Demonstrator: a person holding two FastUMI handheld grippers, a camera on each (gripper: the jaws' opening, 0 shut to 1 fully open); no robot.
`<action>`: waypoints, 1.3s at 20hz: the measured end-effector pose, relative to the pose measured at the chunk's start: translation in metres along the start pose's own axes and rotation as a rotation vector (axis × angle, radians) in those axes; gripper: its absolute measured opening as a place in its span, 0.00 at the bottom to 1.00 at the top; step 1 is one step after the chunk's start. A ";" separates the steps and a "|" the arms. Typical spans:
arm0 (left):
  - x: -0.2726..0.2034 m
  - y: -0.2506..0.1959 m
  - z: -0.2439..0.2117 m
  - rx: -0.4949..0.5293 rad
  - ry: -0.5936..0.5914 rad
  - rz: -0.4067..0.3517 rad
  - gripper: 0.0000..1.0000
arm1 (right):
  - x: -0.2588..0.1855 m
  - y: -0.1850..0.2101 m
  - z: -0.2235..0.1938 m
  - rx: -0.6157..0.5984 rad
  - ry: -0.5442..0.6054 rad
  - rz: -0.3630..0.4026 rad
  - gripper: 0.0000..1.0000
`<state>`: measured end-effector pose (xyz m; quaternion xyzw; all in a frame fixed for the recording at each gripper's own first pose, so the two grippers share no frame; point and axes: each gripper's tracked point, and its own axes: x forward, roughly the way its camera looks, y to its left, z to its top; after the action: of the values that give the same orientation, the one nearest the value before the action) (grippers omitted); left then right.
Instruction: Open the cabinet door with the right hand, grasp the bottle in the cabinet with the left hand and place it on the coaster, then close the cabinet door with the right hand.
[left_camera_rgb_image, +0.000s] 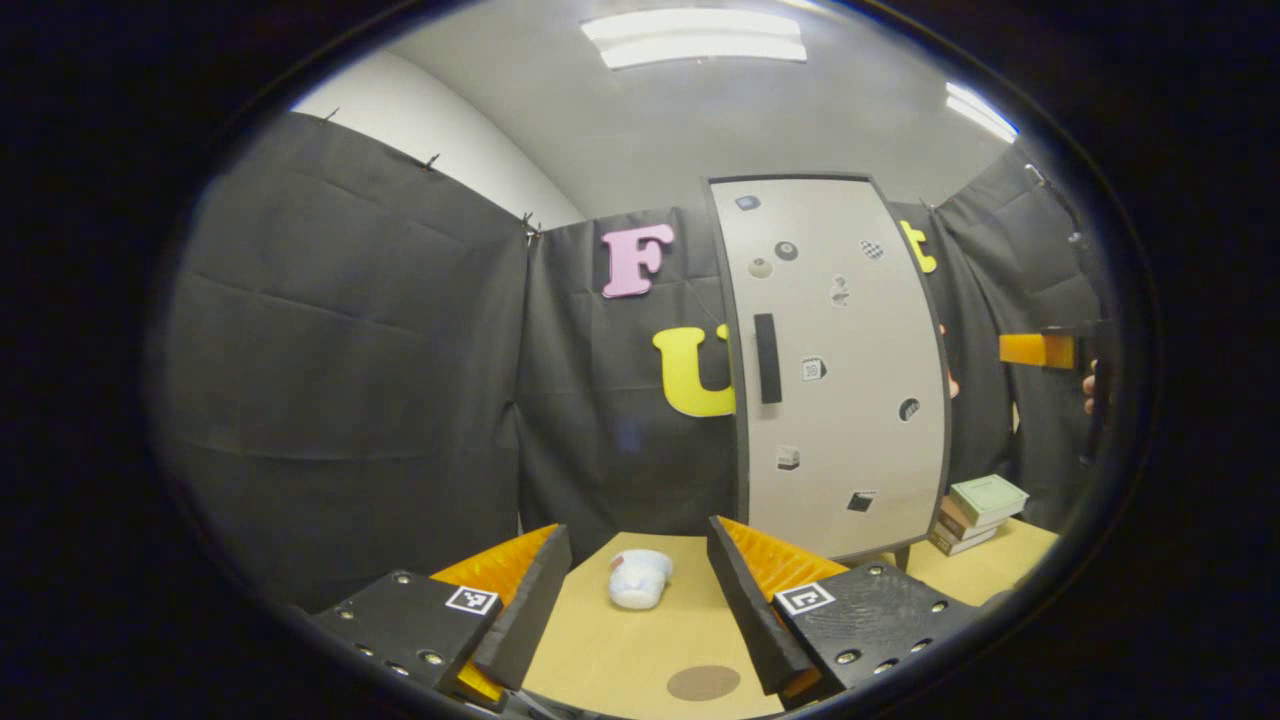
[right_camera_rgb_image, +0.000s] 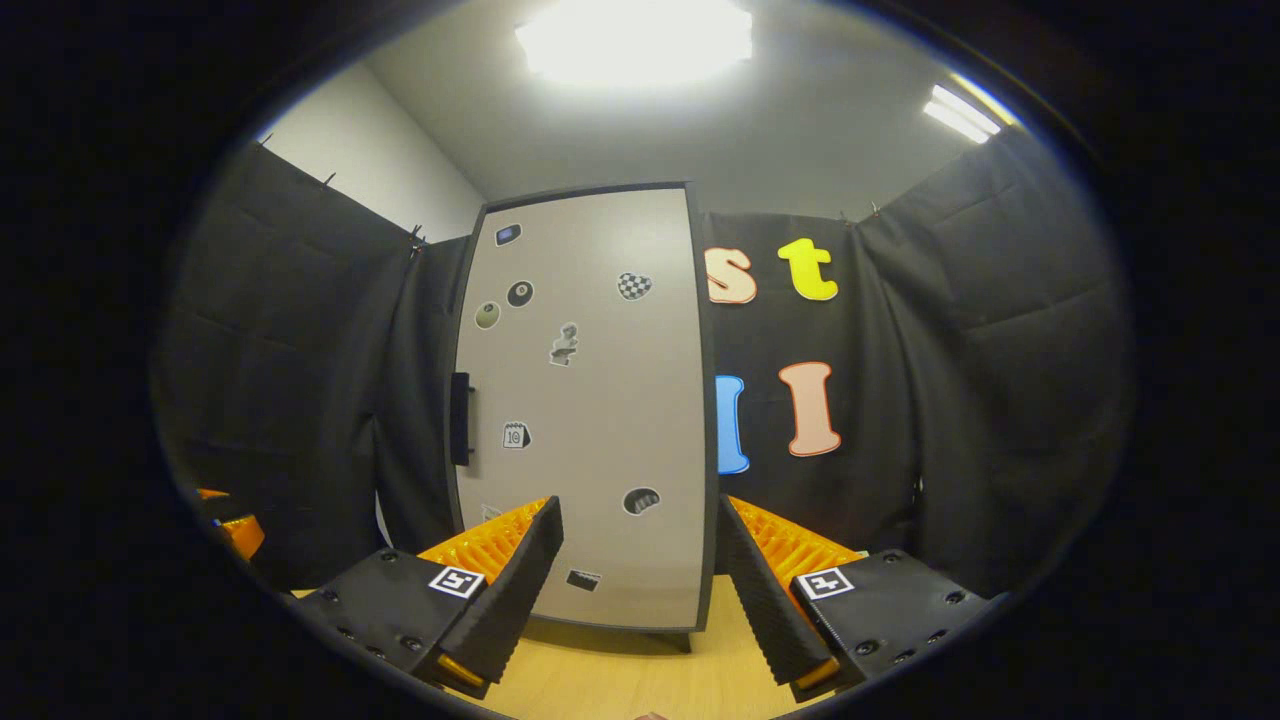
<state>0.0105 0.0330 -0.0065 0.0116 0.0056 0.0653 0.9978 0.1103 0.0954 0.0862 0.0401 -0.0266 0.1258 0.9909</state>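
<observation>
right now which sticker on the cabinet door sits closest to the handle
The calendar-like sticker, just beside the black handle at mid-height of the cabinet door; the others sit higher or lower.

My left gripper (left_camera_rgb_image: 632, 610) has chunky black finger blocks dotted with shiny screws, each wearing a small square black-and-white marker tag near the ridged inner faces. My right gripper (right_camera_rgb_image: 640, 590) is built the same.

counter (left_camera_rgb_image: 640, 650) light wood, smooth matt; cabinet door (left_camera_rgb_image: 840, 400) matt grey panel, stickers on it, dark handle (left_camera_rgb_image: 767, 358); booth wall (left_camera_rgb_image: 350, 380) creased black cloth; coaster (left_camera_rgb_image: 703, 683) flat brown matt disc
</observation>
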 end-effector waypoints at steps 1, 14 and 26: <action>0.005 0.011 -0.004 -0.001 0.006 0.012 0.83 | 0.008 0.011 0.004 0.000 0.000 0.016 0.97; 0.026 0.138 -0.049 0.060 0.084 0.159 0.83 | 0.119 0.128 0.018 0.012 0.000 0.102 0.97; 0.037 0.184 -0.078 0.062 0.127 0.202 0.83 | 0.203 0.199 0.006 -0.014 0.071 0.117 0.96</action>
<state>0.0224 0.2218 -0.0800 0.0386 0.0697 0.1657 0.9829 0.2563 0.3374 0.1197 0.0269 0.0052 0.1848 0.9824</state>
